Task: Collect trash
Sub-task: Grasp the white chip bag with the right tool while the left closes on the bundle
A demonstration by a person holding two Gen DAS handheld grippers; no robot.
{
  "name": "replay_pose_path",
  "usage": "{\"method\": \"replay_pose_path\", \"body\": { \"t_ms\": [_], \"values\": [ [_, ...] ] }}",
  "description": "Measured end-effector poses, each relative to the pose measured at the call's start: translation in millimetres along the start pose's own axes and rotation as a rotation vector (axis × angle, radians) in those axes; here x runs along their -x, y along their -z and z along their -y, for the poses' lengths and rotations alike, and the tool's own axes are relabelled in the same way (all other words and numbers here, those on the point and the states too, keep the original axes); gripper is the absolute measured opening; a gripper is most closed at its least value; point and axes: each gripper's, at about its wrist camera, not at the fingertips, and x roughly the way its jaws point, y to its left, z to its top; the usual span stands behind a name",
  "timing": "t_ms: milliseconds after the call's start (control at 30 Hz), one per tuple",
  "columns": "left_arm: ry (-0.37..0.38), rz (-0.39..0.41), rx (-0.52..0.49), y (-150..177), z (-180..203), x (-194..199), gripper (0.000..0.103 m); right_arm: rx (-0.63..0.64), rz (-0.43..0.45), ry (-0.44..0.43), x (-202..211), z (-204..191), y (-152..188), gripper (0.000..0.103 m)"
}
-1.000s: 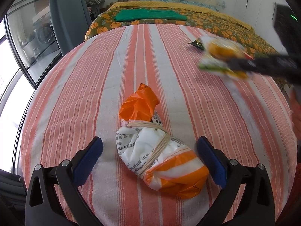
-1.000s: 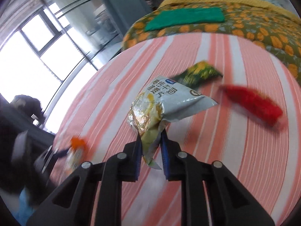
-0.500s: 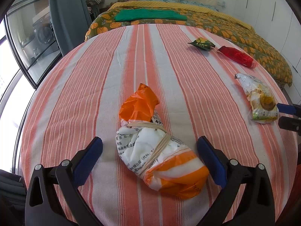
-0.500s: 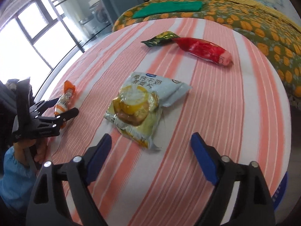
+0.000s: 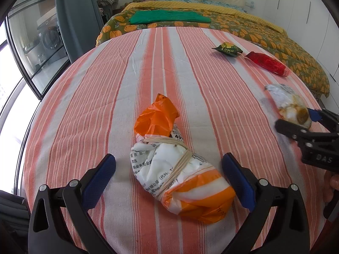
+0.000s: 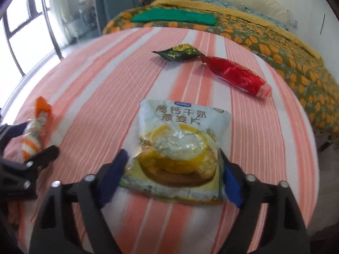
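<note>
An orange-and-white plastic bundle point(image 5: 178, 167) tied with string lies on the striped round table point(image 5: 106, 80). My left gripper point(image 5: 169, 175) is open, its blue pads on either side of the bundle's near end, not touching. A pale blue and yellow snack packet point(image 6: 180, 150) lies flat between the open fingers of my right gripper point(image 6: 175, 173); the packet point(image 5: 290, 103) and that gripper point(image 5: 305, 127) also show at the right of the left wrist view. A green wrapper point(image 6: 180, 53) and a red wrapper point(image 6: 235, 76) lie farther back.
A bed with an orange-flowered cover point(image 5: 254, 27) and a folded green cloth point(image 5: 167, 17) stands behind the table. Glass doors and a grey curtain point(image 5: 74, 21) are at the left. The left gripper point(image 6: 23, 169) and bundle point(image 6: 36, 131) show at the right wrist view's left edge.
My right gripper let go of the snack packet onto the table, opened, and has now moved in so its open fingers straddle the packet. The left gripper and bundle have not moved.
</note>
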Motion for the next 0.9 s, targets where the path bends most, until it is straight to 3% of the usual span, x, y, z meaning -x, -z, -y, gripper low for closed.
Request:
{"method": "replay_pose_path", "body": {
  "t_ms": [200, 400, 467, 733, 900],
  "values": [
    [0.004, 0.000, 0.003, 0, -1, 0, 0.099, 0.060, 0.005, -0.039, 20, 26, 26, 0.073],
    [0.031, -0.012, -0.042, 10, -9, 9, 0.099, 0.039, -0.015, -0.055, 32, 48, 41, 0.082],
    [0.047, -0.016, -0.026, 16, -20, 15, 0.099, 0.026, -0.024, -0.065, 36, 53, 45, 0.091],
    [0.129, -0.004, 0.006, 23, -18, 31, 0.099, -0.084, -0.039, -0.119, 49, 60, 41, 0.095],
    [0.060, -0.038, -0.001, 6, 7, 13, 0.099, -0.010, -0.079, -0.040, 33, 39, 26, 0.095]
  ]
}}
